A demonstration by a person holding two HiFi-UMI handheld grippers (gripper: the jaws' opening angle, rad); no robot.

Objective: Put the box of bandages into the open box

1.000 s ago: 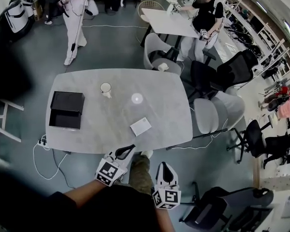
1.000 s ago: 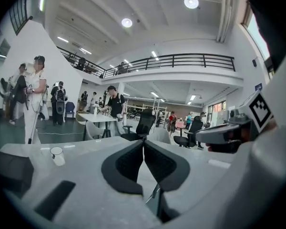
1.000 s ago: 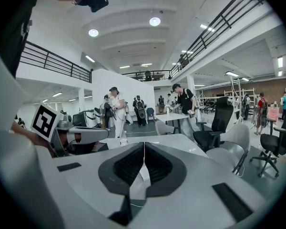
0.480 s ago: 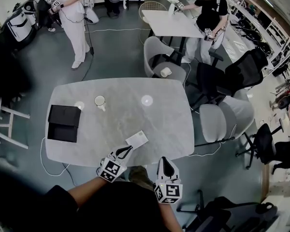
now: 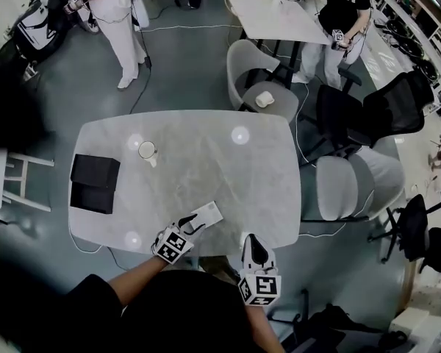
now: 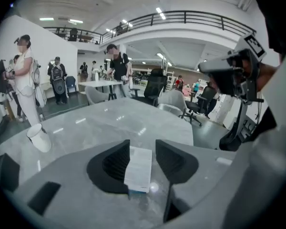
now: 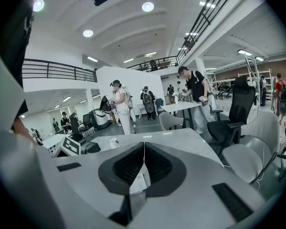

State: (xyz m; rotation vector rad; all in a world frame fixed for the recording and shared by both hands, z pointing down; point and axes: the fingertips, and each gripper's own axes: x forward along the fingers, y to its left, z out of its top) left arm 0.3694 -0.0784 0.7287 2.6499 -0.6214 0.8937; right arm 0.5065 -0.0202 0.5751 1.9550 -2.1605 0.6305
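Note:
The white box of bandages [image 5: 208, 215] lies flat near the table's front edge. My left gripper [image 5: 193, 226] reaches it from the front. In the left gripper view the box of bandages [image 6: 139, 168] lies between the two dark pads, and the left gripper [image 6: 143, 147] has its jaws opening, with a thin gap at the right pad. The black open box [image 5: 94, 182] sits at the table's left end, far from both grippers. My right gripper [image 5: 251, 241] hovers at the front edge, and in its own view the right gripper [image 7: 144, 146] is shut and empty.
A white cup [image 5: 147, 151] stands between the open box and the table's middle, also visible as the cup [image 6: 39, 137]. Grey chairs [image 5: 345, 182] and a black chair [image 5: 367, 112] crowd the right side. People stand at the back near another white table [image 5: 272, 17].
My left gripper has moved forward from below the table edge up to the bandage box, and its jaws now stand on each side of it. The right gripper stayed near the front edge.

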